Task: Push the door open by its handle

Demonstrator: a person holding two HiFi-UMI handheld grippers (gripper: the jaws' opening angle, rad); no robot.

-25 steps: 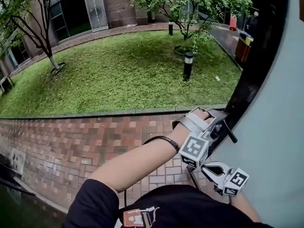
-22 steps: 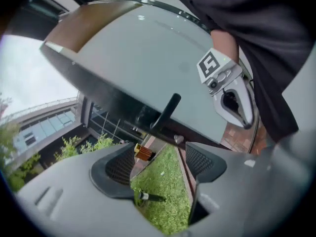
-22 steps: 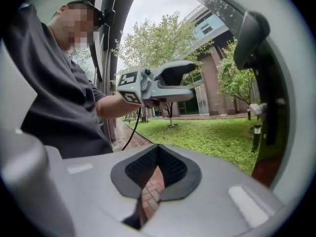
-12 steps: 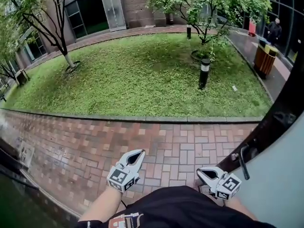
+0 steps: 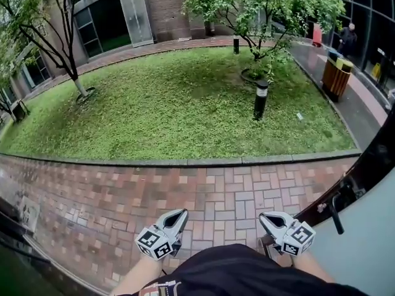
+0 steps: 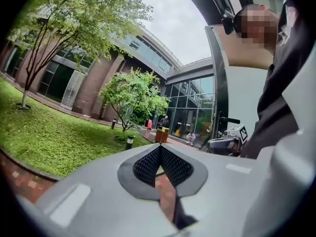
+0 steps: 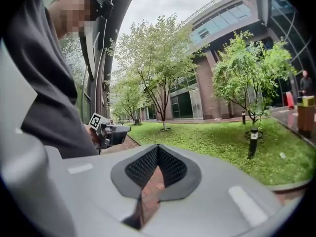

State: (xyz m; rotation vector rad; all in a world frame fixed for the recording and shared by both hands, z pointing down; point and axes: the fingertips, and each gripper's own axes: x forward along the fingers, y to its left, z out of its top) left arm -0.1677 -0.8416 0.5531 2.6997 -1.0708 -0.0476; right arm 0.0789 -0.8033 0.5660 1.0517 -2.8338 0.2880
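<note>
The door handle (image 5: 335,213), a dark lever standing nearly upright on the edge of the grey door (image 5: 370,251) at the lower right of the frame, lies just right of the right gripper (image 5: 269,219) and well apart from the left gripper (image 5: 178,217), so the right is nearer. Neither touches it. The left fingers (image 6: 145,164) have just been closing and meet on nothing; the right fingers (image 7: 143,167) are pressed together, empty. The litter bin (image 5: 336,76) at upper right hides its contents.

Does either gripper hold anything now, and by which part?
Nothing is held. The left gripper, its jaws just closed, and the right gripper are shut and empty; the door handle stands free.
</note>
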